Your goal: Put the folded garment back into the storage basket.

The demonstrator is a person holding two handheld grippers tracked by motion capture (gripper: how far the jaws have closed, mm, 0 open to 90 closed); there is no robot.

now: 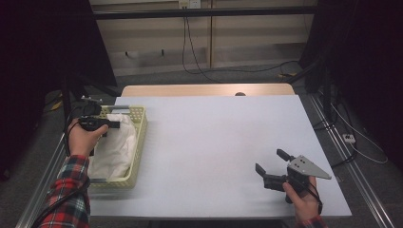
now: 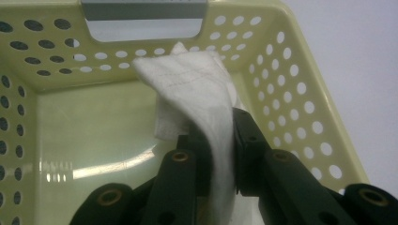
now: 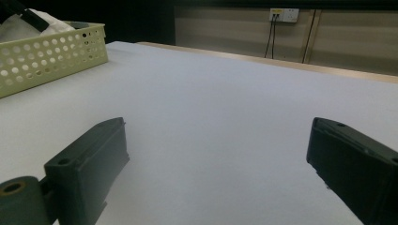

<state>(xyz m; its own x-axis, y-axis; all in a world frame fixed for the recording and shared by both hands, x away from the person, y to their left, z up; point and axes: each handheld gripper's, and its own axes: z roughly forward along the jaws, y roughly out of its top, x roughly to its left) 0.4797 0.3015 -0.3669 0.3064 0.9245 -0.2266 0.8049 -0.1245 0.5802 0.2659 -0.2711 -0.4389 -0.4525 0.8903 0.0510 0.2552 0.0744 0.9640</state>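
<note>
The cloth (image 2: 197, 89) is white and soft, with a faint woven texture and thin stitched lines running across its top part. In the left claw view one end of it rises in a rumpled, folded peak, and a narrow band of it runs down between the two black jaws. In the high view the rest of the cloth (image 1: 114, 145) lies bunched along the length of the basket (image 1: 139, 137), covering most of its floor.

The basket is pale yellow plastic with round holes through its walls and a grey handle at each end; it sits at the left edge of the tabletop (image 1: 214, 142).

The left claw (image 2: 220, 154) is pressed together on the cloth, pinching that band between its pads, so the cloth touches both jaws and rises above them. In the high view this claw (image 1: 113, 124) hovers over the far end of the basket, held from the left by a hand (image 1: 84, 137) in a plaid sleeve.

The right claw (image 3: 218, 154) is spread wide with bare tabletop between its jaws. It rests near the right front corner of the tabletop (image 1: 268, 168), well apart from the cloth and basket.
</note>
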